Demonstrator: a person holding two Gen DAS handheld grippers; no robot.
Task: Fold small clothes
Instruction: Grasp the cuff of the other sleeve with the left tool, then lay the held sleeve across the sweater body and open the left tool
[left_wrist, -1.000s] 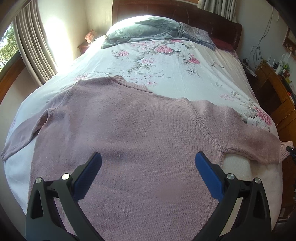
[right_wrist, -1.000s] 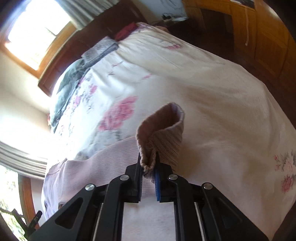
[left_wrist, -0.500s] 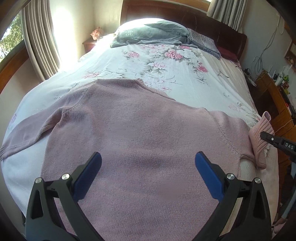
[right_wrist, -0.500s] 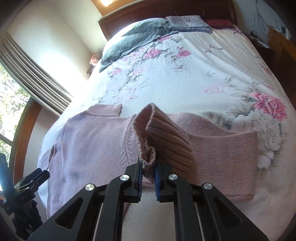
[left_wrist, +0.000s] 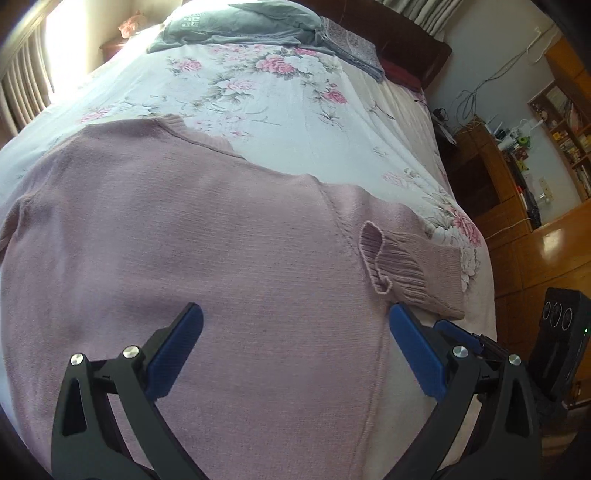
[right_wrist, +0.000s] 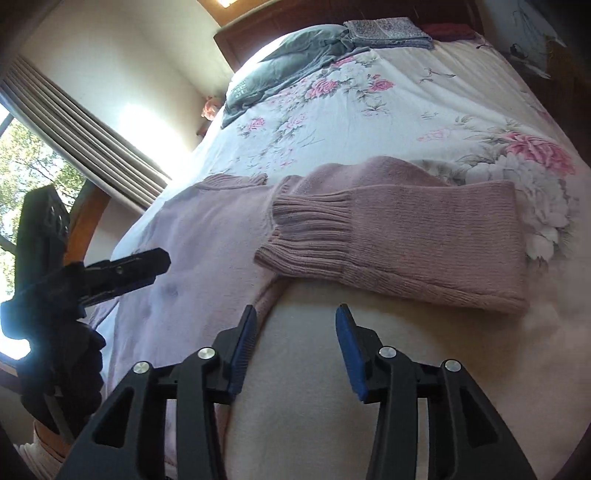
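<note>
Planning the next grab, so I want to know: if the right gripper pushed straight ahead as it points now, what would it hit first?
Probably the folded sleeve of the pink sweater, lying across the path beyond bare bedsheet. The open right gripper holds nothing; depth is unclear.

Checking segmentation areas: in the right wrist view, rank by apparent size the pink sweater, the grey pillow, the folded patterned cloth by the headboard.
1. pink sweater, largest by far, though nearest the camera.
2. grey pillow.
3. folded patterned cloth, smallest; also farthest away, so true size against the pillow is unsure.
</note>
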